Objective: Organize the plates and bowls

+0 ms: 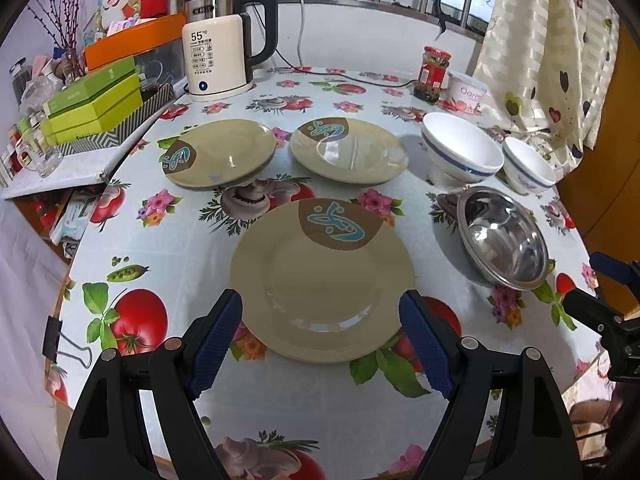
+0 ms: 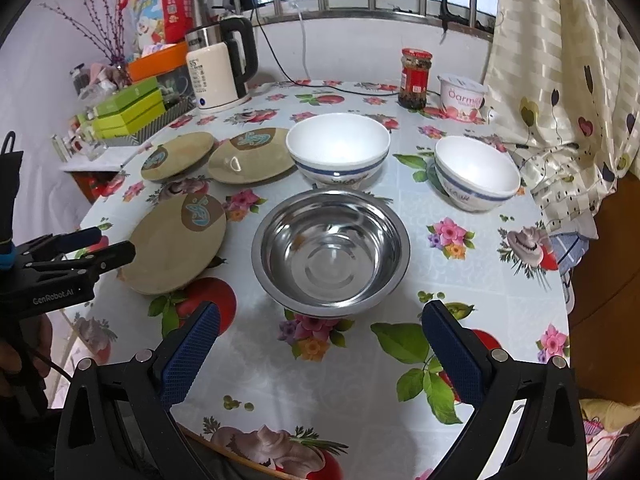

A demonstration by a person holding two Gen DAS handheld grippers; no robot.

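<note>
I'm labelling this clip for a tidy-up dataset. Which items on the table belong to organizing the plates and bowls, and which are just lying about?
Part of the job: three tan plates; steel bowl; two white bowls.

Just lying about: kettle; sauce jar; yogurt tub; green boxes.
</note>
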